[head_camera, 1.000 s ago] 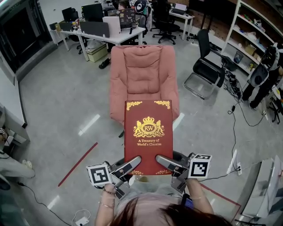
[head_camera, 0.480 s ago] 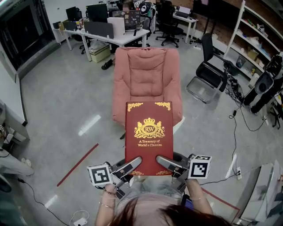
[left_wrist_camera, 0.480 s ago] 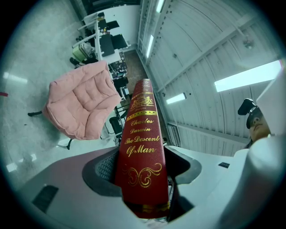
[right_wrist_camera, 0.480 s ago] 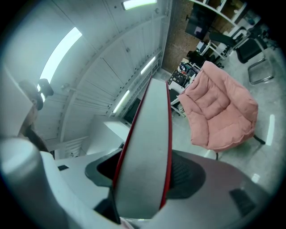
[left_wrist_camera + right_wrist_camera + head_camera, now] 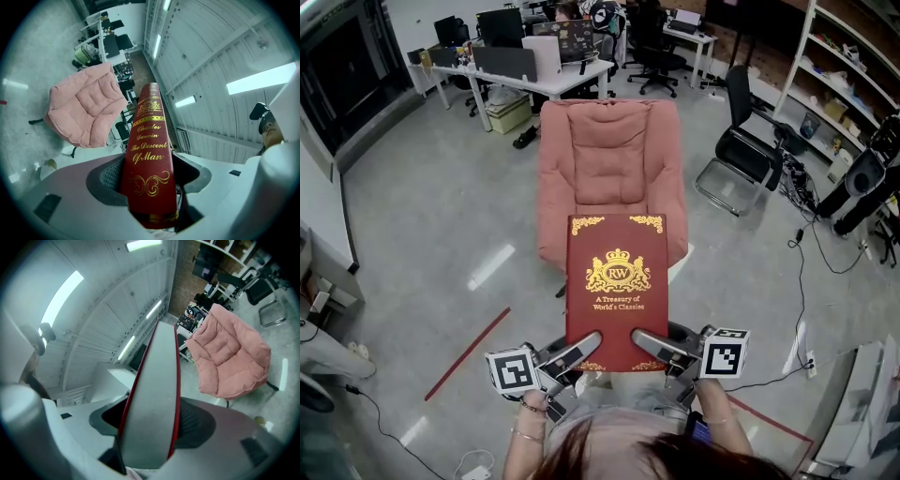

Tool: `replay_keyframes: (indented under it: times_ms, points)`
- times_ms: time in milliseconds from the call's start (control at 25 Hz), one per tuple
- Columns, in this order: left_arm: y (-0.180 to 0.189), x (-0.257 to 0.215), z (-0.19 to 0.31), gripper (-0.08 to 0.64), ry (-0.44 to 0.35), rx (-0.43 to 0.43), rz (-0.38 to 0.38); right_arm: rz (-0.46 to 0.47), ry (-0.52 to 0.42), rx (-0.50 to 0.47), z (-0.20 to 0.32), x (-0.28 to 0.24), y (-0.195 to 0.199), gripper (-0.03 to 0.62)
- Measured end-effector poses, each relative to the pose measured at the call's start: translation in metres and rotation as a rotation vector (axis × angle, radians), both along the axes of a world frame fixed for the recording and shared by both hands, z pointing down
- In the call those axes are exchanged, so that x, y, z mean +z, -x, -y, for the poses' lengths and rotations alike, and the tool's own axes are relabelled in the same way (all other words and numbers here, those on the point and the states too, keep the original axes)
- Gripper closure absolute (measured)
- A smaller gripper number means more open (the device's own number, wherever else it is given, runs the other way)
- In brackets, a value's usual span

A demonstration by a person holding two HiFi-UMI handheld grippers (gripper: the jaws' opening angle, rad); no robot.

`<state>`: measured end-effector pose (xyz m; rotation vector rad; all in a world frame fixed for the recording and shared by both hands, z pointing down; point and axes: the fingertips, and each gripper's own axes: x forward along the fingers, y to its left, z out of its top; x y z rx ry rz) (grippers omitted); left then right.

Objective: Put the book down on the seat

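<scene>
Head view, bottom edge: the person's hair (image 5: 647, 455), and a bracelet (image 5: 523, 409) on the left wrist.
Left gripper (image 5: 572, 352): fingers clenched on the near left corner of the book (image 5: 617, 281); its marker cube (image 5: 511, 371) sits on the outer side.
Right gripper (image 5: 660, 347): fingers clenched on the near right corner of the same book; its own cube (image 5: 724, 352) sits on the outer side.
Left gripper view: the red spine (image 5: 149, 159) fills the gap between the 2 fingers, with gold lettering "Charles Darwin The Descent of Man".
Right gripper view: the pale page edge (image 5: 154, 399) between 2 red covers, pressed by a finger on each side.
Book: held flat in the air, front cover up, showing a gold crest and "A Treasury of World's Classics"; it rests on nothing.
Floor (image 5: 422, 216): grey and glossy, with a red tape line (image 5: 467, 349) to the left of the book.
Armchair (image 5: 609, 150): pink and padded, straight ahead; in the head view the book's far edge overlaps the front of the seat (image 5: 553, 230).
Beyond: a white table (image 5: 548, 80) with monitors behind the armchair, a black office chair (image 5: 741, 150) to its right, shelves (image 5: 839, 84) at the far right.
</scene>
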<state>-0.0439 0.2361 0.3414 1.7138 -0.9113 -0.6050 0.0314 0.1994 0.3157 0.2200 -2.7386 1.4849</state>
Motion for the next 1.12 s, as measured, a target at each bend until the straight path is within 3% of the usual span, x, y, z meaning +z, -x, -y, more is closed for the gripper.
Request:
replay_keyframes:
  times_ms: [1120]
  points:
    - [0.034, 0.023, 0.133, 0.288, 0.07, -0.012, -0.01, -0.013, 0.066, -0.012, 0.136, 0.026, 0.036, 0.299]
